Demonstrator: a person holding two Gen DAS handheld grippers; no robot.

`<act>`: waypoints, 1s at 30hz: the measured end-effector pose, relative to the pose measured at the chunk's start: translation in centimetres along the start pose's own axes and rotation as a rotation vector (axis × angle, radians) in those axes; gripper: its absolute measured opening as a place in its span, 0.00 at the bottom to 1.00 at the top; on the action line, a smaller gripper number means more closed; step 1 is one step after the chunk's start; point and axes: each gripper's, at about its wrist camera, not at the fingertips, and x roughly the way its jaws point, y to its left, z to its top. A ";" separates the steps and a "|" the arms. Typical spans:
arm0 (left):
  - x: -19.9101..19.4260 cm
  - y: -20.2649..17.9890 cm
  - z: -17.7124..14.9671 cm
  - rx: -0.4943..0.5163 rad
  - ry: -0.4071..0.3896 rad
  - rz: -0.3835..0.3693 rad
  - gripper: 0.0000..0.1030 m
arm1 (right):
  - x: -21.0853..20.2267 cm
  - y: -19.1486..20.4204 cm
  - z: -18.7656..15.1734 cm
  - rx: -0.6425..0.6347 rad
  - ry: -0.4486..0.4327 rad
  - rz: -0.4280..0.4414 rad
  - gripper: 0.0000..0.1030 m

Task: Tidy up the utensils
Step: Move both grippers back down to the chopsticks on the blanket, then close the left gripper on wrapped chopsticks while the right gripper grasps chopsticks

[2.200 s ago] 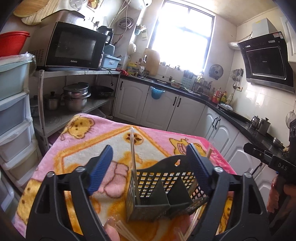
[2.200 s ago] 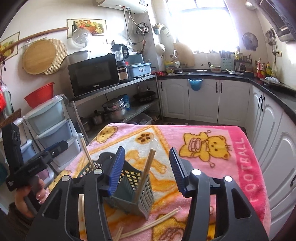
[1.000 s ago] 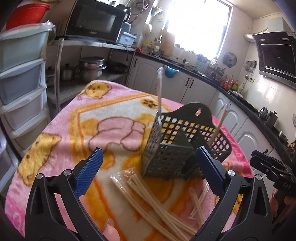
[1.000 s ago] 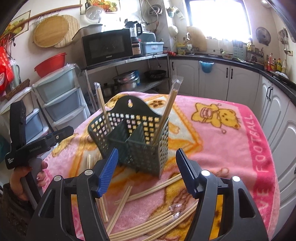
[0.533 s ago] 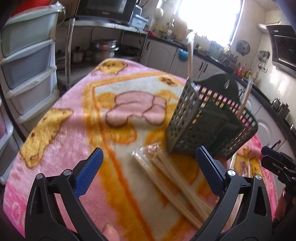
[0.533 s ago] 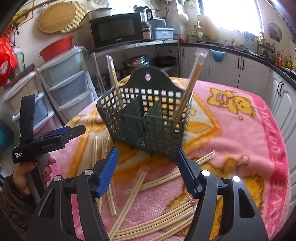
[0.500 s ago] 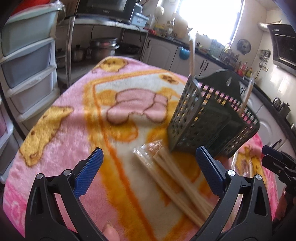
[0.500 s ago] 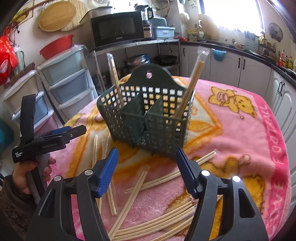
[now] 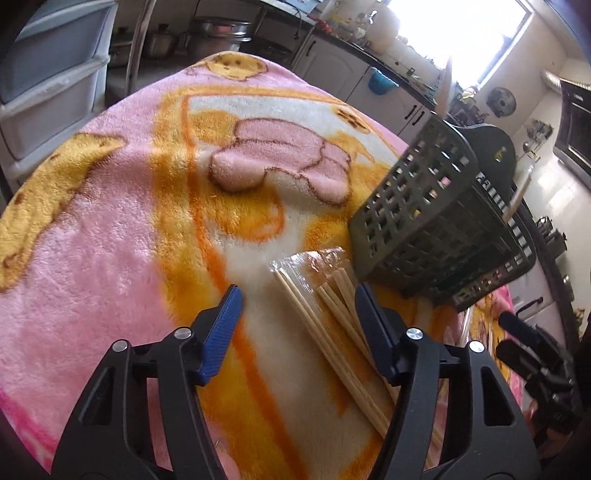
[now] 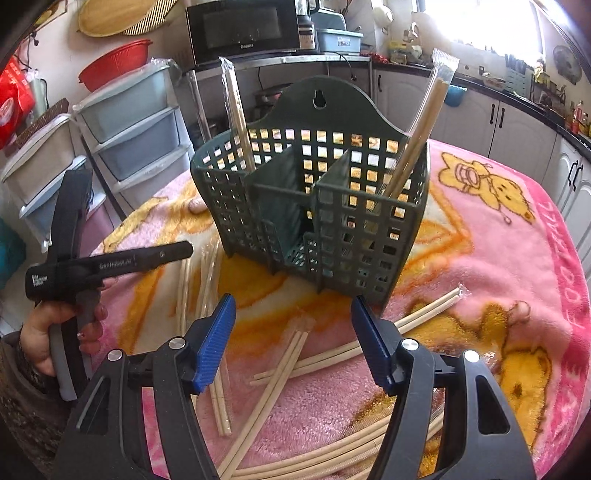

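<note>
A dark green perforated utensil caddy [image 10: 314, 206] stands on the pink blanket [image 10: 498, 236]; it also shows in the left wrist view [image 9: 436, 221]. Two wrapped chopstick pairs stand in it, one at the left [image 10: 236, 114] and one at the right [image 10: 421, 136]. Several wrapped chopstick pairs lie loose on the blanket in front of it [image 10: 288, 354] and beside it [image 9: 328, 317]. My left gripper [image 9: 295, 291] is open just above the near end of the loose pairs. My right gripper [image 10: 291, 306] is open and empty above other loose pairs.
Plastic drawer units [image 10: 122, 122] and a metal shelf with a microwave [image 10: 243, 29] stand to the left of the table. White kitchen cabinets [image 10: 517, 125] run behind it. The left hand-held gripper body [image 10: 74, 266] shows in the right wrist view.
My left gripper has dropped and moved in toward the loose chopsticks beside the caddy, and its jaws have narrowed. My right gripper has come slightly closer to the caddy.
</note>
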 end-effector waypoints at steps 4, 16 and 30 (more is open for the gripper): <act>0.8 0.4 1.0 -0.026 0.010 -0.014 0.47 | 1.0 -0.1 -0.1 0.006 0.027 0.011 0.60; 1.8 1.9 2.0 -0.047 0.007 0.037 0.09 | 5.0 -1.2 -0.5 0.104 0.179 0.067 0.46; -0.6 2.5 1.7 -0.068 -0.046 -0.003 0.05 | 3.9 -2.5 -0.1 0.169 0.157 0.142 0.09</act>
